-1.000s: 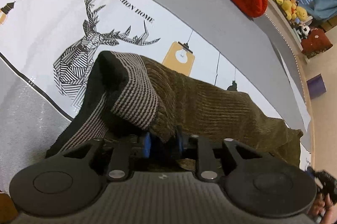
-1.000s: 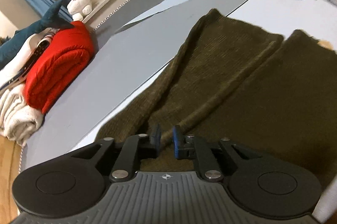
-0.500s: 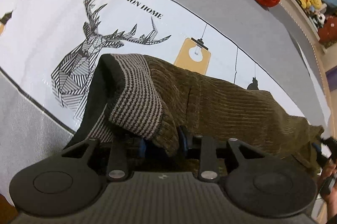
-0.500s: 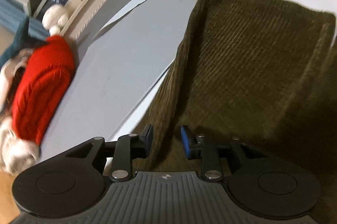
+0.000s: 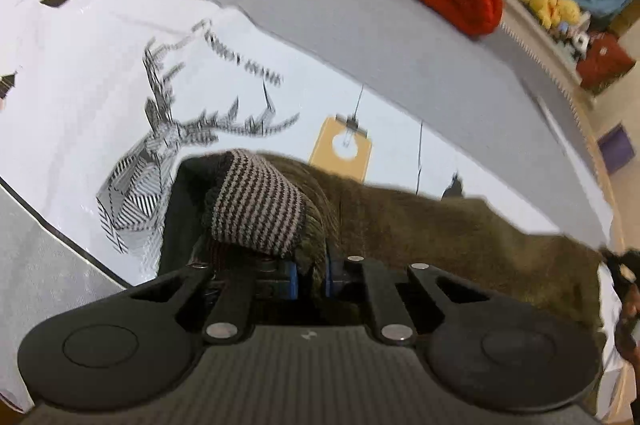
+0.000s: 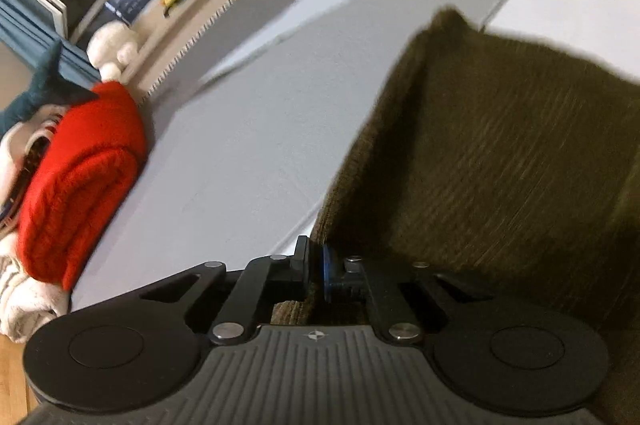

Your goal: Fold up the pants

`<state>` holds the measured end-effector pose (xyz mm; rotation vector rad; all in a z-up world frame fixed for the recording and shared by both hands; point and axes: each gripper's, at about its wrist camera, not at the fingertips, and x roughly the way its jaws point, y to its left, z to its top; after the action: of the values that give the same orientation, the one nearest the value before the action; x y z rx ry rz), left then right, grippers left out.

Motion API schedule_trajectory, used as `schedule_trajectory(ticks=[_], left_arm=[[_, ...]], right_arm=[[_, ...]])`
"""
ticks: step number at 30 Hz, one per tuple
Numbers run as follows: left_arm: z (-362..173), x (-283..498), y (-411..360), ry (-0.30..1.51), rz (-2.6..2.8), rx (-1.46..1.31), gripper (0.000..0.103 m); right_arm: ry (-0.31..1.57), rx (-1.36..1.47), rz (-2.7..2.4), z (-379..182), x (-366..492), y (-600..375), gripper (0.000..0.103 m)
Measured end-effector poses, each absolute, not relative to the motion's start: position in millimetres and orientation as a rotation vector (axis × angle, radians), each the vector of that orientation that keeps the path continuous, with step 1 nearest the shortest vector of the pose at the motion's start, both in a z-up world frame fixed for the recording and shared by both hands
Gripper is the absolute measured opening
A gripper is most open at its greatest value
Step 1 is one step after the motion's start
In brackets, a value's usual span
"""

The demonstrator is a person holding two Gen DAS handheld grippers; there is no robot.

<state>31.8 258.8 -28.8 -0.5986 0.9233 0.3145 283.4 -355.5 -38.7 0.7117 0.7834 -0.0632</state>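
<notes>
The olive pants (image 5: 440, 237) are lying across the deer-print sheet (image 5: 80, 85). The left hand-held gripper (image 5: 311, 279) is pinching their striped waistband (image 5: 256, 209), and the right hand-held gripper (image 6: 315, 271) is clenching the fabric's near edge.

the pants (image 5: 440, 237) are olive-brown ribbed corduroy with a waistband lining (image 5: 256, 213) in fine grey-and-black stripes. they lie on a white printed cloth, the waistband lifted and turned over at the near left, the fabric running off to the right. in the right wrist view a leg (image 6: 500, 153) stretches far, its left edge raised.
</notes>
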Motion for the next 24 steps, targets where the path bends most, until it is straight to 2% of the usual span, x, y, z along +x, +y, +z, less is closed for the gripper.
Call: schedule_trajectory(ticks=[5, 8, 12, 15, 17, 18, 24], left_arm=[[-9.2, 7.7, 272.3, 0.843, 0.318, -0.661, 0.011], [-2.2, -13.5, 277.5, 0.831, 0.306, -0.671, 0.011], [-12.2, -41.3, 279.6, 0.899, 0.273, -0.618, 0.011], [-30.0, -49.4, 273.2, 1.025, 0.217, -0.53, 0.013], [-35.5, -50.5, 269.8, 1.073, 0.203, -0.481, 0.021], [-34.7, -51.9, 270.9, 1.063, 0.222, -0.471, 0.027], [-10.5, -62.9, 283.4, 0.886, 0.447, -0.518, 0.046]], right_arm=[[0.723, 0.612, -0.054, 32.4, 209.2, -359.5, 0.005], [0.725, 0.562, -0.049, 48.2, 139.3, -370.5, 0.005], [0.855, 0.562, -0.095, 24.6, 67.9, -389.4, 0.005], [1.066, 0.513, -0.121, -21.5, 46.7, -397.8, 0.005], [1.193, 0.535, -0.106, -46.7, 45.6, -406.6, 0.006], [1.199, 0.538, -0.108, -50.1, 45.0, -412.5, 0.008], [0.959, 0.705, -0.312, -28.2, 35.6, -473.4, 0.012]])
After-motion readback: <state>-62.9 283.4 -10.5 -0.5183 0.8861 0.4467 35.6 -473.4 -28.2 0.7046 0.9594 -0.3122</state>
